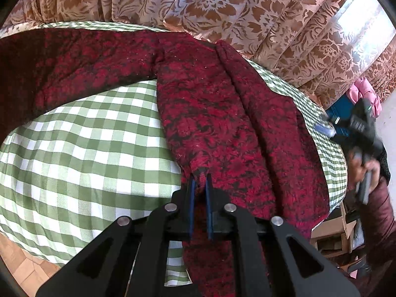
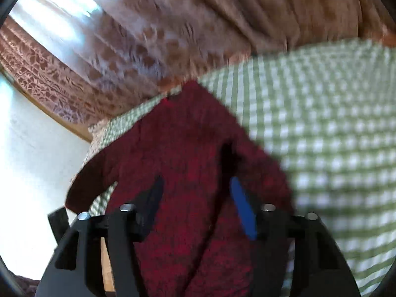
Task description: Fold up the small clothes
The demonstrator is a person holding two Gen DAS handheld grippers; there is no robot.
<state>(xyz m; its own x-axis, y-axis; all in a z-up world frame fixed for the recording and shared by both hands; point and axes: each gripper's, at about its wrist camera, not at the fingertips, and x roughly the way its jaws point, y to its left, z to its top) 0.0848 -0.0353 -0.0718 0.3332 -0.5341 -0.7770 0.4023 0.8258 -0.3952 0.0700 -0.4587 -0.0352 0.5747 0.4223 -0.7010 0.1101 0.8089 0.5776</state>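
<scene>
Left wrist: sweater [image 1: 222, 123] between hand-held gripper [image 1: 200, 180]

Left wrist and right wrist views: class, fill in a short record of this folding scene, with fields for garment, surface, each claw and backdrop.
garment: fuzzy red and black sweater, spread out, one sleeve stretched sideways
surface: green and white checked cloth
left claw: shut on the sweater's ribbed cuff
right claw: open above the sweater, nothing pinched; view blurred
backdrop: brown floral curtain
</scene>
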